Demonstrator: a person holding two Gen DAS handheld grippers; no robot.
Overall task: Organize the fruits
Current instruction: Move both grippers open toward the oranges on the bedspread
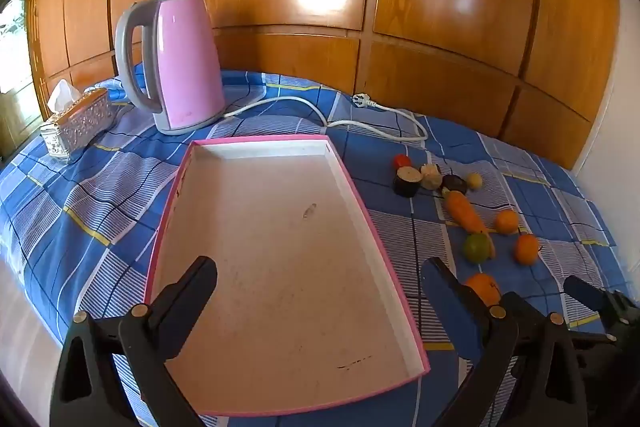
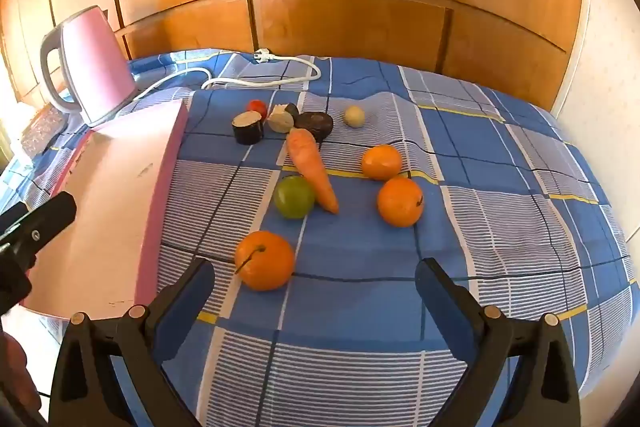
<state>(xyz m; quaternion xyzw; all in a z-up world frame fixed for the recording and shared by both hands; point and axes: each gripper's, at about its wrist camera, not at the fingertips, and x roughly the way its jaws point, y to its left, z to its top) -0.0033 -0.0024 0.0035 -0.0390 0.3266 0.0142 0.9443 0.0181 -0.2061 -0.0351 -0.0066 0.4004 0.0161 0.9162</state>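
A: Largest items?
B: Checked bedsheet [image 2: 500,155]; pink-rimmed tray [image 1: 276,251], empty, at left; pink kettle [image 1: 180,63] behind it.
A: Produce?
B: Right of tray, on the sheet: carrot [image 2: 312,169], three oranges [image 2: 265,259], green fruit [image 2: 294,202], small cut pieces.
A: Tools?
B: Left gripper [image 1: 320,287] over tray, right gripper [image 2: 314,287] near the closest orange; both jaws wide, holding nothing.

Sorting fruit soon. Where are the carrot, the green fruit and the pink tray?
carrot [image 2: 312,167], right wrist view, mid-body.
green fruit [image 2: 294,202], right wrist view, centre of its skin.
pink tray [image 1: 280,247], left wrist view, bare floor.
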